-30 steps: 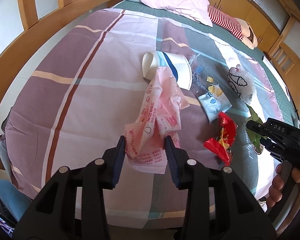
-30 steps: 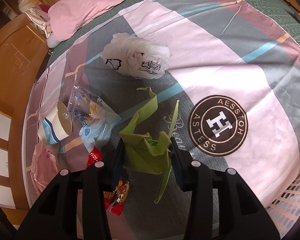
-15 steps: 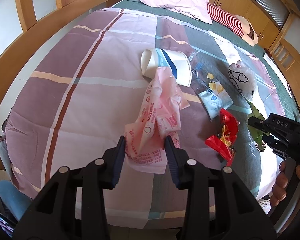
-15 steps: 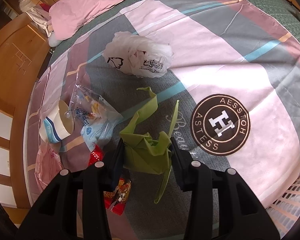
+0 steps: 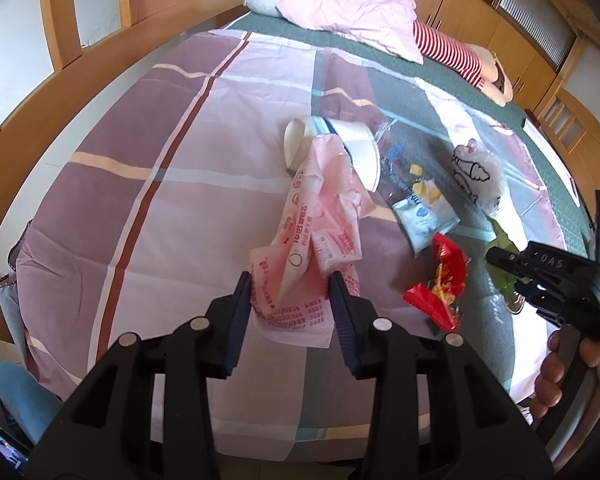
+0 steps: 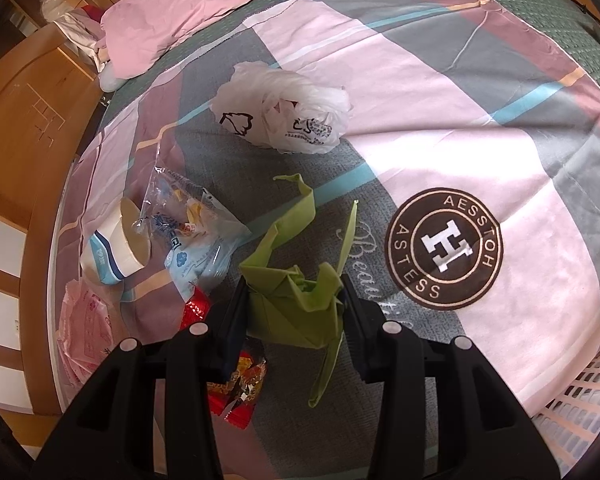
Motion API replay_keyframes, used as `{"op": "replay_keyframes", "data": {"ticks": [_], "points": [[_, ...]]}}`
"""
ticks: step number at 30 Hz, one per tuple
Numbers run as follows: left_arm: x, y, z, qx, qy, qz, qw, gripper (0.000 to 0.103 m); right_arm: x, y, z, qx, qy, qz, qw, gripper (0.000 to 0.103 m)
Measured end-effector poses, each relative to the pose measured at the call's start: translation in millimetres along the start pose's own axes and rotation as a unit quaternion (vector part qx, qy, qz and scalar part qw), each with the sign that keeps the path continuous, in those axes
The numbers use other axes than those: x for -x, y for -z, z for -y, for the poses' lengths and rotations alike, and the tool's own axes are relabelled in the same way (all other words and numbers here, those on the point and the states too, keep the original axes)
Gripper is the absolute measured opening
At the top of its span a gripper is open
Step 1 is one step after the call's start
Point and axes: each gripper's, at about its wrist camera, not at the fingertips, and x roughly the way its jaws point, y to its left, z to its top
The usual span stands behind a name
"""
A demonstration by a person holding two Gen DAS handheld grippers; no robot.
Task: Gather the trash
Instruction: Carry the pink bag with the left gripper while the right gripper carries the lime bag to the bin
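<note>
My left gripper [image 5: 289, 280] is shut on a crumpled pink plastic bag [image 5: 320, 216], whose far end reaches toward a tipped paper cup [image 5: 340, 148]. My right gripper [image 6: 294, 284] is shut on a folded green paper [image 6: 296, 308] with loose strips trailing from it. In the left wrist view the right gripper [image 5: 500, 264] sits at the right edge, held by a hand [image 5: 556, 380]. On the bedspread lie the cup [image 6: 116, 248], a clear and blue snack wrapper [image 6: 192, 248], a red wrapper [image 5: 440, 284] and a white plastic bag [image 6: 288, 116].
All of this lies on a bed with a patchwork cover [image 6: 480, 140]. A pink pillow [image 5: 352, 12] sits at the head. A white perforated basket [image 6: 580, 396] shows beyond the bed's near right corner. A wooden frame [image 5: 100, 64] runs along the left side, and a knee in jeans [image 5: 16, 392] is at lower left.
</note>
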Motion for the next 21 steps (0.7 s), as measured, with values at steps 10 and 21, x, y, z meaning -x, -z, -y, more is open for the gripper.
{"op": "replay_keyframes", "data": {"ticks": [10,21], "points": [[15.5,-4.5,5.7,0.004,0.053,0.029,0.9982,0.039,8.3,0.4,-7.3,0.016,-0.009,0.019,1.000,0.044],[30.0,-5.4,19.1,-0.016,0.100,0.053,0.9934,0.039,35.4,-2.2,-16.5,0.044,-0.045,0.085,0.994,0.044]]}}
